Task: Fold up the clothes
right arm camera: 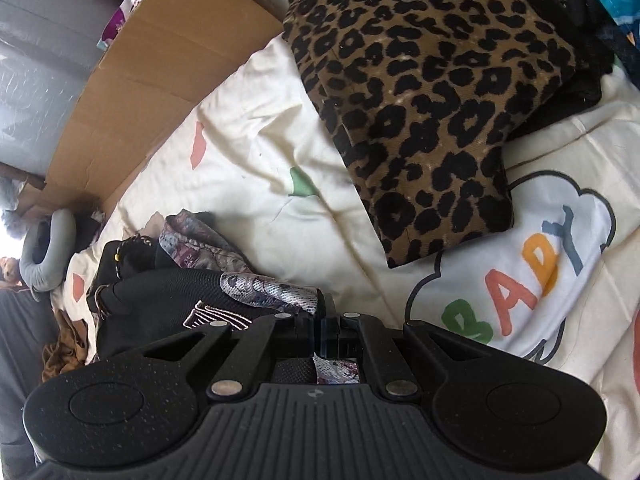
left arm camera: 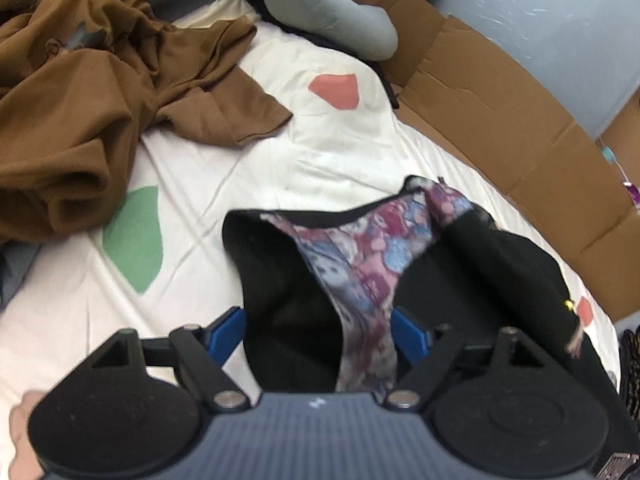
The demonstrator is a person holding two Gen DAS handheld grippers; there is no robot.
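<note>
The left gripper [left arm camera: 320, 336] is standing wide open, its blue fingers [left arm camera: 230, 334] spread to either side of the black garment [left arm camera: 280, 280] without pressing on it; the garment is lying on the bed sheet [left arm camera: 328, 160], its floral lining [left arm camera: 360, 264] running up between the two fingers; open white sheet is stretching ahead and to the left of it, up to a crumpled brown garment [left arm camera: 80, 100] that is taking the far left; a flattened cardboard sheet [left arm camera: 500, 112] is bordering the bed on the right edge, and a grey neck pillow [left arm camera: 328, 12] is lying at the far end; part of a hand [left arm camera: 22, 436] is showing at the lower left

In the right wrist view the right gripper [right arm camera: 320, 334] is clamping shut on the edge of the floral lining [right arm camera: 272, 292], its jaws meeting with the cloth pinched between them; the black garment [right arm camera: 160, 300] is bunching to its left, showing a pale embroidered mark [right arm camera: 216, 318] too small to read; a leopard-print garment [right arm camera: 420, 100] is lying folded ahead and to the right, well apart, with bare sheet [right arm camera: 260, 140] between; a cloud outline printed on the sheet is carrying the word "BABY" [right arm camera: 524, 272] in green, pink, orange and blue letters; cardboard [right arm camera: 160, 60] is closing the upper left side
</note>
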